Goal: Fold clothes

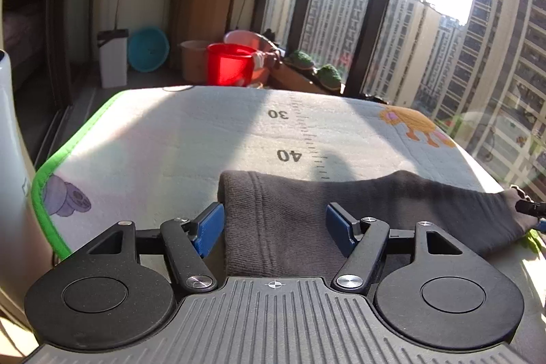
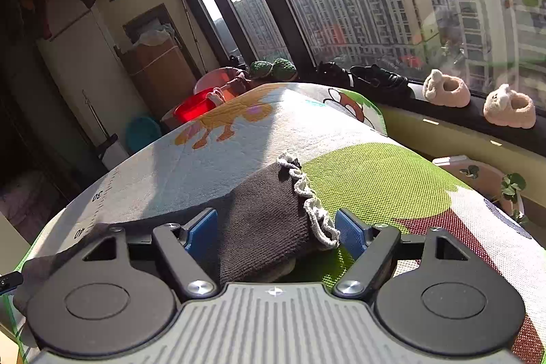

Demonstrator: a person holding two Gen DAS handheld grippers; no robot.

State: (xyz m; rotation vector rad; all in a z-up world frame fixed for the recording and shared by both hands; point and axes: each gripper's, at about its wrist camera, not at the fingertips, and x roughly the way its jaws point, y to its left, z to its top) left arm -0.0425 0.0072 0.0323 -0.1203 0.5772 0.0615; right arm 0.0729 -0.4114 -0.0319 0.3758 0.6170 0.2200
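A dark grey knit garment (image 1: 290, 220) lies across a printed play mat (image 1: 191, 139) on the table. My left gripper (image 1: 274, 222) is open, its blue pads on either side of the garment's ribbed end. In the right wrist view the same garment (image 2: 262, 220) shows a white crocheted lace edge (image 2: 307, 193). My right gripper (image 2: 276, 229) is open, with the lace-trimmed end between its blue pads. The tip of the right gripper shows at the far right of the left wrist view (image 1: 530, 208).
The mat has a green border (image 1: 44, 186), ruler markings and cartoon prints. Beyond the table's far edge stand a red bucket (image 1: 230, 63), basins, a white bin (image 1: 112, 57) and boxes. Large windows run along the right, with slippers (image 2: 443, 89) and shoes on the sill.
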